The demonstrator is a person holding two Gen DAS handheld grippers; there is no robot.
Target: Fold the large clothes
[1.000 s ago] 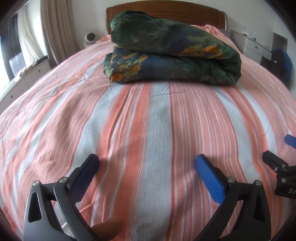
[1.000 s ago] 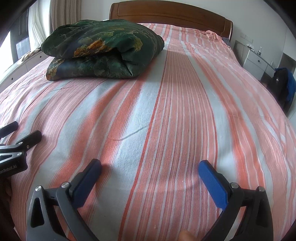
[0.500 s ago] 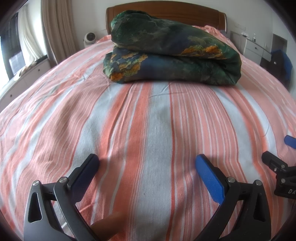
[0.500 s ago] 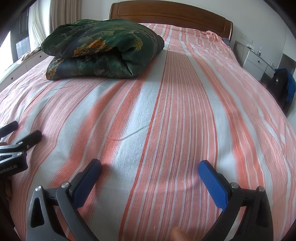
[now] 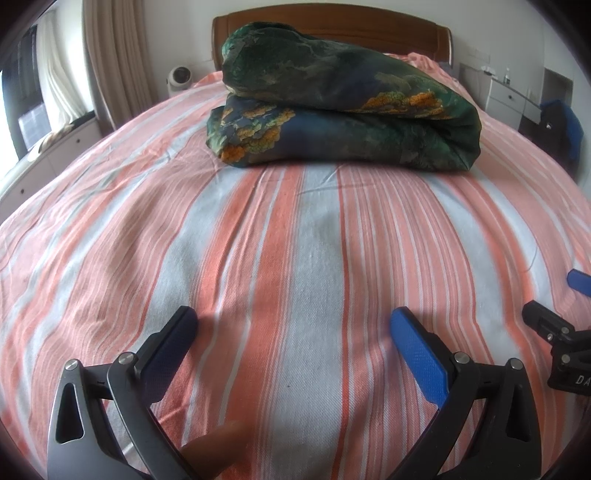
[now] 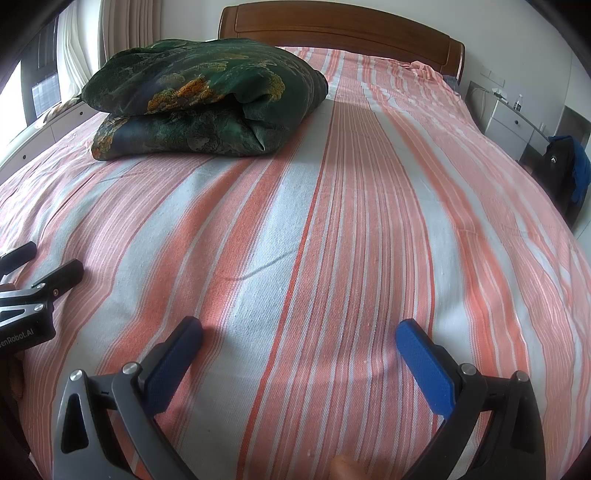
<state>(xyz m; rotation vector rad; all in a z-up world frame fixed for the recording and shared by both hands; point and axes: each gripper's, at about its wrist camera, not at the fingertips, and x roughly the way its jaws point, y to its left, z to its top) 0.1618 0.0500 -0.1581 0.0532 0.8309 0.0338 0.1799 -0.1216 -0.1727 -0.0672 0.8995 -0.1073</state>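
Note:
A large dark green cloth with orange and blue patterns lies folded in a thick bundle on the bed near the headboard; it also shows in the right wrist view, at the far left. My left gripper is open and empty, low over the striped bedsheet, well short of the bundle. My right gripper is open and empty, also low over the sheet, to the right of the bundle. Each gripper shows at the edge of the other's view.
A wooden headboard stands at the far end. A white dresser and a dark bag are at the right. Curtains, a window and a small white fan are at the left.
Both grippers have crept slightly forward toward the folded bundle. Both stay open and empty.

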